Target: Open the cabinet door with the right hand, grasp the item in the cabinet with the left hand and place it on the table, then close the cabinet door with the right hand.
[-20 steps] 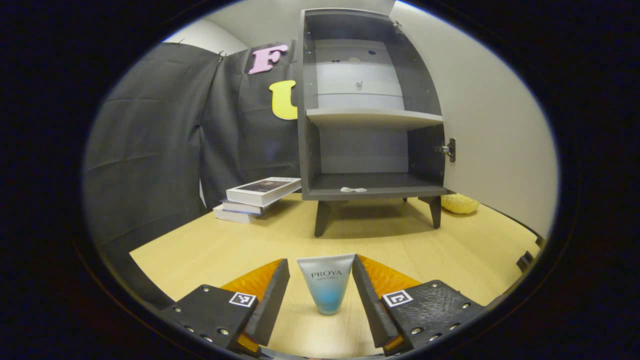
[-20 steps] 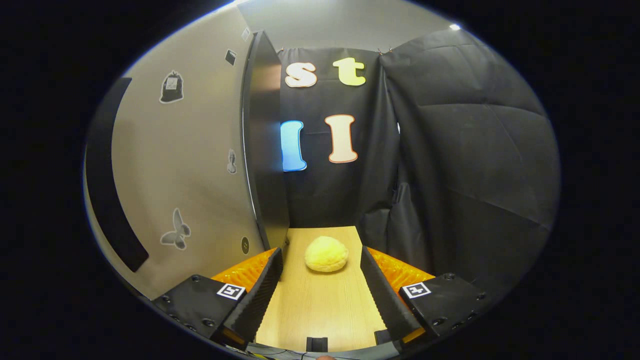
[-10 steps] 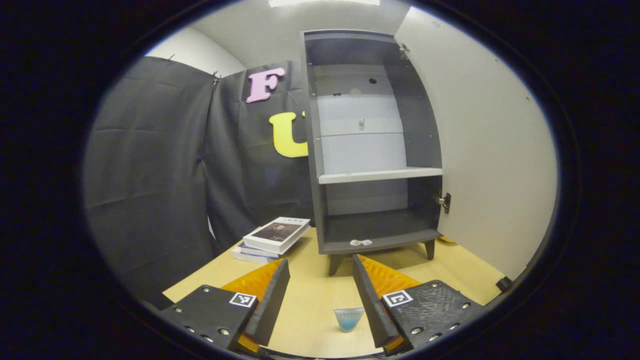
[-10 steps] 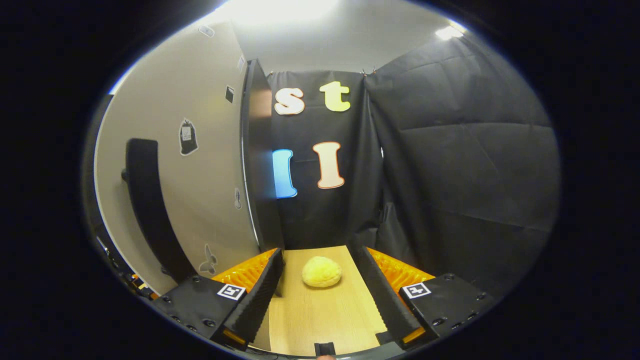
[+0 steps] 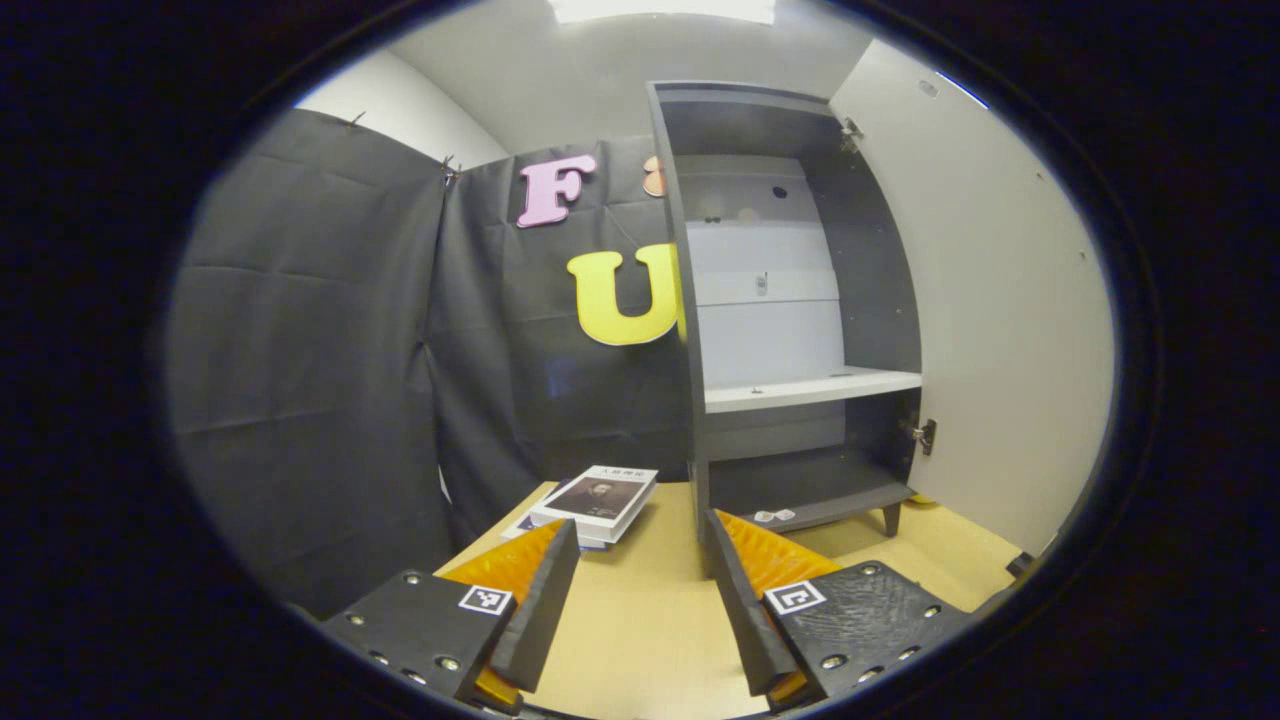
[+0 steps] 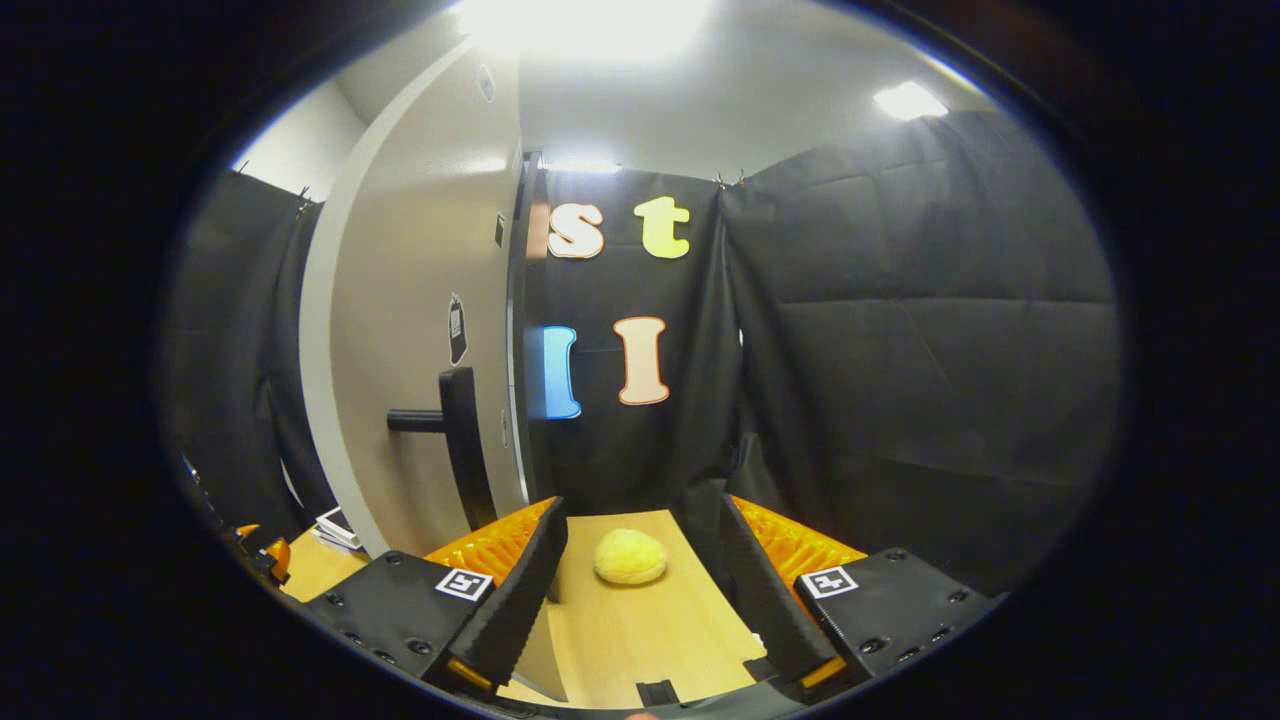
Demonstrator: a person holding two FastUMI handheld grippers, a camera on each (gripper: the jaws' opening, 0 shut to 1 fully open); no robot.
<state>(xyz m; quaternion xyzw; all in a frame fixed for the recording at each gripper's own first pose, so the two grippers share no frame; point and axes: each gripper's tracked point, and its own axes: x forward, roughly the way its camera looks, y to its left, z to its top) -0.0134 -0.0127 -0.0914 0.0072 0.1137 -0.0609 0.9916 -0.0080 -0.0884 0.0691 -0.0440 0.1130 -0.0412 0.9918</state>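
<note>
My right gripper (image 6: pixel 640 590) gapes empty; the door (image 6: pixel 420 330) stands up-left with its upright handle (image 6: pixel 462 440) nearest; left gripper (image 5: pixel 640 600) wide too; the item likely sits below frame.

Dark grey cabinet (image 5: pixel 790 300), pale door (image 5: pixel 1000 300), yellow sponge (image 6: pixel 630 556).

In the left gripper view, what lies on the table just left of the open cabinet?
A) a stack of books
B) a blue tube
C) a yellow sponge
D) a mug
A: a stack of books lies on the table just left of the cabinet, whose door stands open.
</note>
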